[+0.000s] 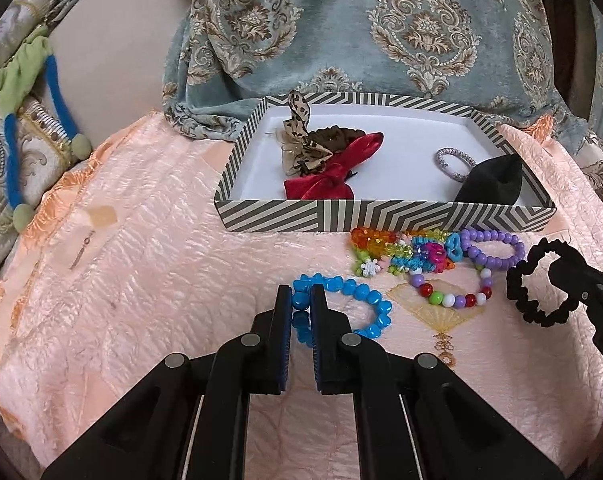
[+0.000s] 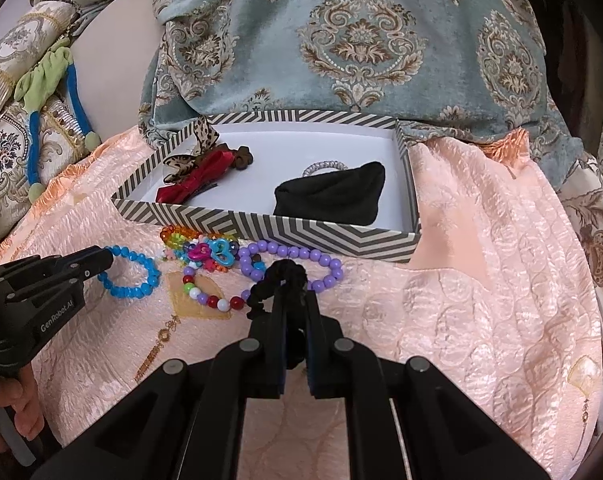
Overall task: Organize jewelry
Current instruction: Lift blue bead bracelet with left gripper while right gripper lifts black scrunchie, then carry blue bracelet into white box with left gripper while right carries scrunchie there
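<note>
My left wrist view looks forward, low and close over the pink quilted bedspread (image 1: 141, 280); my right wrist view sits just alongside. Both share the striped cardboard tray (image 1: 381, 216) (image 2: 301, 236).

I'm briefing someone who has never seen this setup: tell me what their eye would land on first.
Probably the bright heap of bead bracelets on the pink bedspread, just in front of the striped tray holding a red velvet bow. Next, the grippers: the left gripper is shut on the blue bead bracelet, and the right gripper on the black scrunchie.
</note>
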The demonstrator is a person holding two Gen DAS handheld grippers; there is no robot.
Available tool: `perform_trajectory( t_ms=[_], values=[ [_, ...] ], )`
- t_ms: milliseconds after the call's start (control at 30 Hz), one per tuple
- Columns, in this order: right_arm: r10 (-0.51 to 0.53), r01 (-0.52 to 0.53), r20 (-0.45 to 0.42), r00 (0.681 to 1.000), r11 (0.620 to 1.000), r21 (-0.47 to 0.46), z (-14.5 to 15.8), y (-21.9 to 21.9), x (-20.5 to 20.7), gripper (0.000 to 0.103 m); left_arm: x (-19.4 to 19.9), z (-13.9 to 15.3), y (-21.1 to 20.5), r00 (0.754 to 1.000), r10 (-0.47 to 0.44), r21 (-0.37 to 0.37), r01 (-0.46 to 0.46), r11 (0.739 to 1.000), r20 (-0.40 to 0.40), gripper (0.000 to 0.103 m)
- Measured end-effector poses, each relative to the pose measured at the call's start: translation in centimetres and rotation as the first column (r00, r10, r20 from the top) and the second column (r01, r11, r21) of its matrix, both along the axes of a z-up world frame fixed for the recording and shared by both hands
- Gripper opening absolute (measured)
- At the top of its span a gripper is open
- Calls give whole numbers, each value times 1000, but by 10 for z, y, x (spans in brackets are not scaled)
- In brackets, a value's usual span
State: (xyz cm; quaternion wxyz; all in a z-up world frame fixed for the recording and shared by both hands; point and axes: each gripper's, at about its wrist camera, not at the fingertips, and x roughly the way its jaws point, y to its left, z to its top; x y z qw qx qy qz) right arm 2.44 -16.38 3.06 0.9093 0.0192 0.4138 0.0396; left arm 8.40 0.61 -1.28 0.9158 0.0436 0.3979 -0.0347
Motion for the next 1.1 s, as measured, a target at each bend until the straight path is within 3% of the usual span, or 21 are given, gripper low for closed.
perform_trajectory(
  t_ms=[533,867,1100],
  values=[
    [-5,5,9,1000,1000,-5,2,-1,0,7,-1,5,-1,1000,-5,-8,5,1000,4,0],
    [9,-8,56,998,1000,-6,20,-3,2,7,-3,23,8,1000,-3,-83,3,997,5,0],
    [14,-14,68,998,1000,0,32,-7,23,7,2,56,6,999,-14,-143,20,989,46,0]
  ],
)
